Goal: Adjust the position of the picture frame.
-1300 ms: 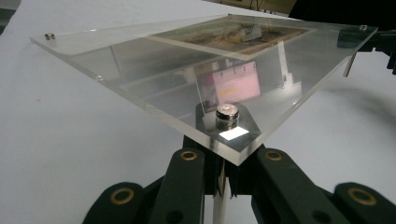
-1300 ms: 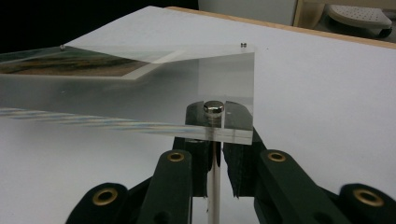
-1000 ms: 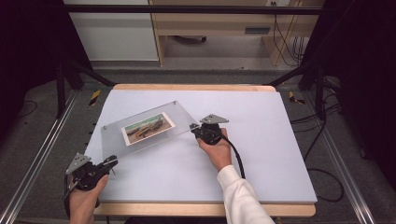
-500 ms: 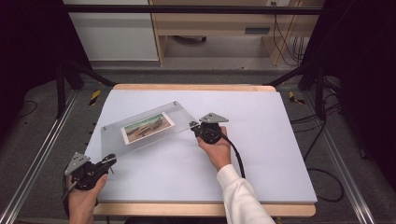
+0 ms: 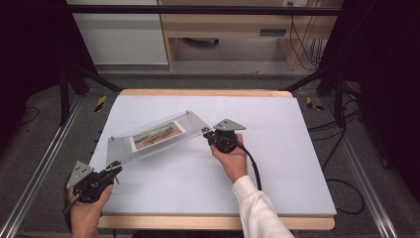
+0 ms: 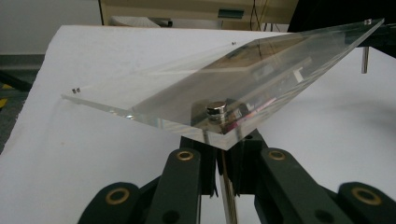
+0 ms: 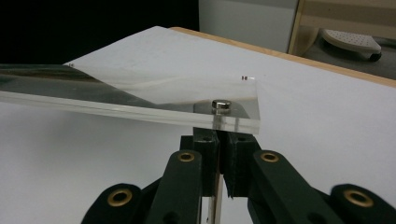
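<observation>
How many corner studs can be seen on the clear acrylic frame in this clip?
4 on the acrylic frame: near-left stud, right stud, far stud, small left stud. None look hidden.

Frame on table, seemingly tilted, between left gripper, right gripper.
</observation>
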`<state>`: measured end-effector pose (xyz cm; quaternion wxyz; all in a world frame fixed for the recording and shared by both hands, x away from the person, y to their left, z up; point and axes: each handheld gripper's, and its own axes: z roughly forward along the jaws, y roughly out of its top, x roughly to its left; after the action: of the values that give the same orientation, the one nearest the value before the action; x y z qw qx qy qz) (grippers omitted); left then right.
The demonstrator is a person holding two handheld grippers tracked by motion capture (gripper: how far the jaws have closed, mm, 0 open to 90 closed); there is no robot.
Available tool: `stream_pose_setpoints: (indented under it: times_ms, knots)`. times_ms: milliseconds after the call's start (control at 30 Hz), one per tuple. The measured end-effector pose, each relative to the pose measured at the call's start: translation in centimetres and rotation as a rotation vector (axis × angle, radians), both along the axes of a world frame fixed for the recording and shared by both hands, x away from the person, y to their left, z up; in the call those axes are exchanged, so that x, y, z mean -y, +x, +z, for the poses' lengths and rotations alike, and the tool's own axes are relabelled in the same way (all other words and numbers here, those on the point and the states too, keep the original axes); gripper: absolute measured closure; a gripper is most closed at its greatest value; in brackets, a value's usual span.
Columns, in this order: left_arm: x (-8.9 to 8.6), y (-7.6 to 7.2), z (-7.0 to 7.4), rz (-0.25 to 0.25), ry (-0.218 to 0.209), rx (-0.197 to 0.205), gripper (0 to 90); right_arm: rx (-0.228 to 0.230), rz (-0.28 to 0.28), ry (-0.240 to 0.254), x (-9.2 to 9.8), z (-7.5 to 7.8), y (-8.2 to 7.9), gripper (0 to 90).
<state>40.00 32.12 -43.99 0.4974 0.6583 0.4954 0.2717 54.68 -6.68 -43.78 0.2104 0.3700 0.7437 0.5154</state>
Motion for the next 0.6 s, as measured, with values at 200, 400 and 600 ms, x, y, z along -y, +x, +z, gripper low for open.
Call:
stream_pose_setpoints:
  times_ms: [200, 400, 600]
  knots:
    - [0.8, -0.1, 0.7, -0.029, 0.008, 0.012, 80.8, 0.023, -0.005, -0.004, 1.1, 1.0, -0.9, 85.0]
    - [2.0, 0.5, 1.3, -0.069, 0.014, 0.023, 80.7, 0.039, -0.034, 0.002, 2.9, 1.7, -1.9, 85.0]
    - [3.8, 1.5, 1.6, -0.114, 0.017, 0.023, 80.5, 0.043, -0.079, 0.006, 5.2, 2.0, -2.8, 84.9]
